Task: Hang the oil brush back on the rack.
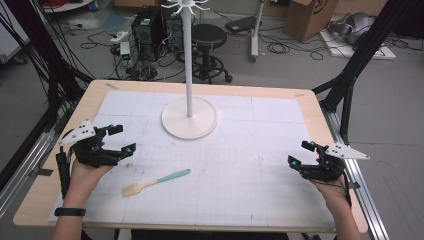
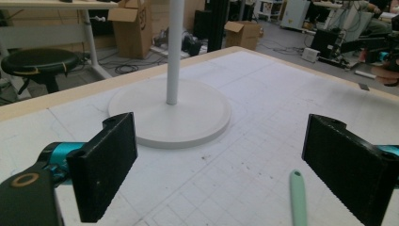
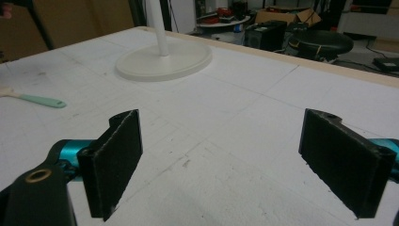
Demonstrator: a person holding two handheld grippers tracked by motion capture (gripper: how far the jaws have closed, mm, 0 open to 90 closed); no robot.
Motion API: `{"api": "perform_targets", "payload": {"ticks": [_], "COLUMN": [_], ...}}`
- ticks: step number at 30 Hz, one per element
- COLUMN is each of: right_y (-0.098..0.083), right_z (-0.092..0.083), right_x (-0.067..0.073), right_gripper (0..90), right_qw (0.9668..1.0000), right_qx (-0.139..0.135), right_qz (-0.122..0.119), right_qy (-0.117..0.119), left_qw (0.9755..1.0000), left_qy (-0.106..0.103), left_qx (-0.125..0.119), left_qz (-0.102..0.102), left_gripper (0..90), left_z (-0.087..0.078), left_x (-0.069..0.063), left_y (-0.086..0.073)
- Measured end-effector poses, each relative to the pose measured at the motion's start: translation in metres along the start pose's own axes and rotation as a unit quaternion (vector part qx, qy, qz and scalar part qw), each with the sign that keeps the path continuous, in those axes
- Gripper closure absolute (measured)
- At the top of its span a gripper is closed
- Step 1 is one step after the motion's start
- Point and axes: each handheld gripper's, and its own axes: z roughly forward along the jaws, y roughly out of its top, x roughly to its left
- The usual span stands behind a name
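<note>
Even, soft overhead light fills the high view; the white mat on the surface reads bright without blown-out glare, and shadows are faint, with only a thin dark edge under the brush and a soft rim around the stand base. The picture is low in resolution and slightly soft throughout. In the left gripper view the near black pads are blurred, the mat's grid lines sharper farther off, and the background room is hazy. The right gripper view is dimmer and greyer, with soft near pads and a murky, dark far edge beyond the surface.
</note>
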Motion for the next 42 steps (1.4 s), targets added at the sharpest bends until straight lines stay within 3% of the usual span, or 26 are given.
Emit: {"api": "perform_targets", "payload": {"ticks": [6, 15, 18, 27, 30, 32, 34, 39, 42], "right_y": [0.000, -0.001, -0.001, -0.002, -0.002, -0.002, -0.002, -0.002, -0.002], "right_z": [-0.001, 0.000, 0.000, 0.000, 0.000, 0.000, 0.000, 0.000, 0.000], "right_x": [0.000, 0.000, -0.001, 0.000, 0.000, 0.000, 0.000, 0.000, 0.000], "right_gripper": [13.7, 14.1, 14.1, 14.1, 14.2, 14.2, 14.2, 14.3, 14.3], "right_qw": [1.0000, 1.0000, 0.9999, 0.9999, 0.9999, 0.9999, 0.9999, 0.9999, 0.9998], "right_qx": [0.004, 0.008, 0.010, 0.014, 0.015, 0.015, 0.017, 0.016, 0.017], "right_qz": [0.001, 0.002, 0.000, 0.000, 0.000, 0.001, 0.000, 0.002, 0.001], "right_qy": [0.001, 0.002, 0.001, 0.003, 0.003, 0.005, 0.004, 0.005, 0.007], "left_qw": [0.9996, 0.9973, 0.9969, 0.9959, 0.9960, 0.9948, 0.9930, 0.9896, 0.9861], "left_qy": [-0.023, -0.047, -0.055, -0.054, -0.036, -0.039, -0.038, -0.049, -0.057], "left_qx": [0.018, 0.051, 0.054, 0.072, 0.082, 0.095, 0.111, 0.133, 0.153], "left_qz": [0.002, 0.023, 0.016, 0.011, 0.008, 0.006, 0.017, 0.024, 0.027], "left_gripper": [10.8, 10.9, 10.8, 11.4, 11.4, 11.7, 12.5, 21.7, 26.2], "left_z": [0.001, 0.010, 0.013, 0.018, 0.020, 0.022, 0.024, 0.029, 0.032], "left_x": [-0.013, -0.033, -0.037, -0.045, -0.048, -0.049, -0.051, -0.055, -0.055], "left_y": [-0.002, -0.009, -0.017, -0.043, -0.050, -0.053, -0.055, -0.058, -0.060]}}
